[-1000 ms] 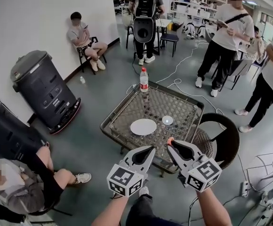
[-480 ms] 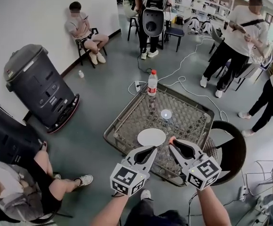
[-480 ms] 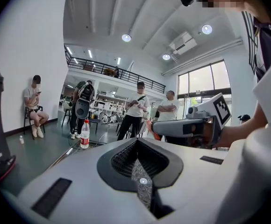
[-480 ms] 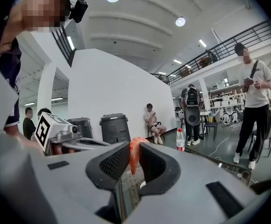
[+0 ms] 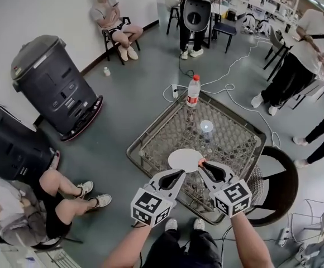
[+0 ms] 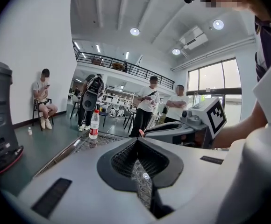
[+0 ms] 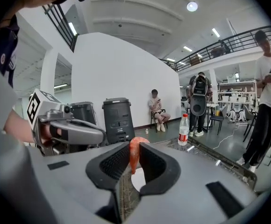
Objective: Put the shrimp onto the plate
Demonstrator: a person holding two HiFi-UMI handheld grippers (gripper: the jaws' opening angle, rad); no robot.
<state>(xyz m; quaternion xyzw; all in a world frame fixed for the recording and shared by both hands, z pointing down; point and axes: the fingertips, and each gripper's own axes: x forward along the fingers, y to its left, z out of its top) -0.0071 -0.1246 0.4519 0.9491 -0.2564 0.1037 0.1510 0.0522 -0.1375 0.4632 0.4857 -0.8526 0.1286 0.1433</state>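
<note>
Two grippers sit low centre in the head view, over the near edge of the wire-mesh table (image 5: 151,134). The right gripper (image 5: 201,166) has its jaws closed down on the shrimp (image 7: 133,154), so the task's thing is off the table and carried in that grip. In the right gripper view we see the orange body clamped upright between the ribbed pads. Its curved top arches above the jaw tips and a thin end hangs below them.

The white plate (image 5: 185,159) lies on the mesh just past the right jaw tips. A patch of it shows through the gap under the shrimp, so we judge the piece is at or over the plate's near rim, not yet set down.

The left gripper (image 6: 138,164) has its jaws pressed together with nothing between them. It hangs just beside the right one, doing no work.

Handling, as we judge it:
- The shrimp is small and very light, with no load on the grip.
- It is curved and narrow, probably smooth-skinned, so it could twist or slip out if the pinch is loose.
- We cannot tell whether it is soft or rigid.
- The best hold is across the thick middle, as now, not the tail.
- It should be released low over the plate so it doesn't bounce off or roll.

A water bottle (image 5: 193,91) and a small white cup (image 5: 206,126) stand on the far part of the table, well clear of the plate.
</note>
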